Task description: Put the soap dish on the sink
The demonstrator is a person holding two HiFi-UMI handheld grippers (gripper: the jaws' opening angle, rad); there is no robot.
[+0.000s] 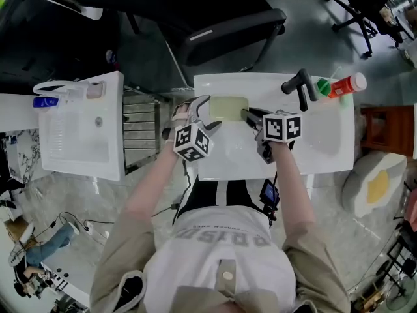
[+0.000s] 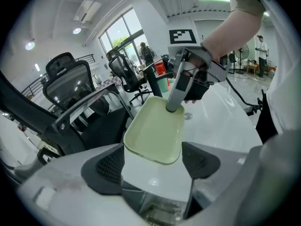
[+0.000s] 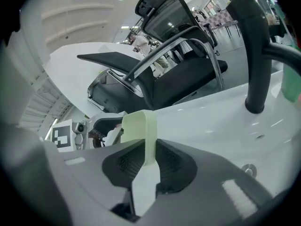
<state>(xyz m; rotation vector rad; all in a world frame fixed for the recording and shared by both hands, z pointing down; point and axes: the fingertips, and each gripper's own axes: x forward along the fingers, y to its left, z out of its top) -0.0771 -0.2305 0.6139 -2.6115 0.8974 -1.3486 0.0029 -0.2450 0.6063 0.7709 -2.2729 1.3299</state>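
Gently, I'd settle the soap dish (image 1: 228, 107) flat on the sink (image 1: 326, 145) ledge left of the faucet (image 1: 300, 87), the right gripper (image 1: 253, 116) pinching its rim in its fingers (image 3: 176, 166), the left gripper (image 1: 203, 113) with fingers (image 2: 200, 160) spread.

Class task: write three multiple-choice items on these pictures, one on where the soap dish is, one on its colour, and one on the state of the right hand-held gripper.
1. Where is the soap dish?
A. Over the white sink
B. On the office chair
C. On the floor

2. What colour is the soap dish?
A. Red
B. Black
C. Pale green

3. How do the jaws of the right hand-held gripper stand?
A. Wide apart and empty
B. Closed on the soap dish's rim
C. Out of view

Answers:
1 A: the head view shows it above the sink's back edge.
2 C: it is pale green in every view.
3 B: the right gripper view shows both pads pressing on the rim.
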